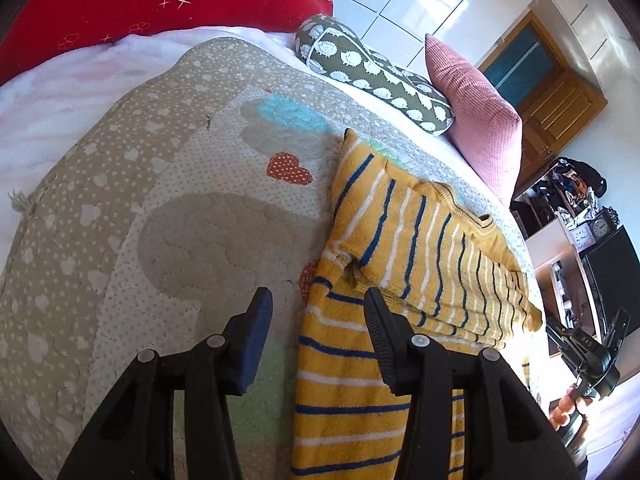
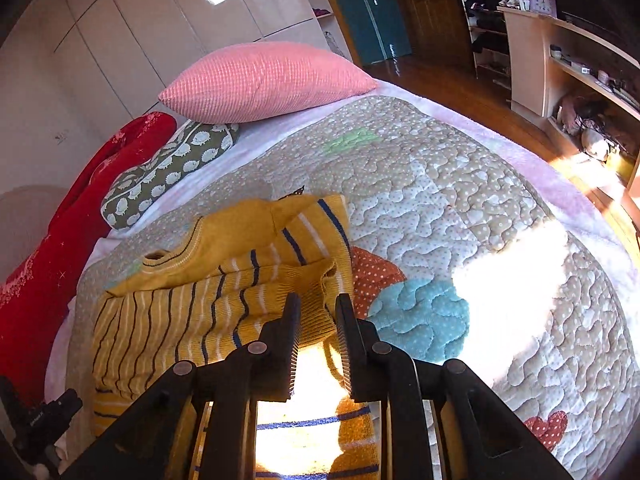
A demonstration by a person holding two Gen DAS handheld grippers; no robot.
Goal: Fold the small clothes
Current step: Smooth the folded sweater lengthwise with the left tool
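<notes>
A small yellow sweater with blue and white stripes [image 1: 404, 240] lies on a quilted mat [image 1: 160, 208], its sleeves folded across the body. My left gripper [image 1: 316, 300] is open above the sweater's left edge, holding nothing. In the right wrist view the sweater [image 2: 224, 284] lies ahead with a folded sleeve cuff [image 2: 320, 280] between my fingers. My right gripper [image 2: 318, 308] stands a little open around that cuff and is not clamped on it. The right gripper also shows in the left wrist view [image 1: 588, 360] past the bed's edge.
A pink pillow [image 2: 264, 80], a green hedgehog-print cushion [image 2: 168, 168] and a red cushion [image 2: 60, 240] lie at the bed's head. A white fleece blanket [image 1: 52, 92] lies under the mat. Wardrobe doors [image 2: 160, 12], shelves [image 2: 576, 72] and wooden floor surround the bed.
</notes>
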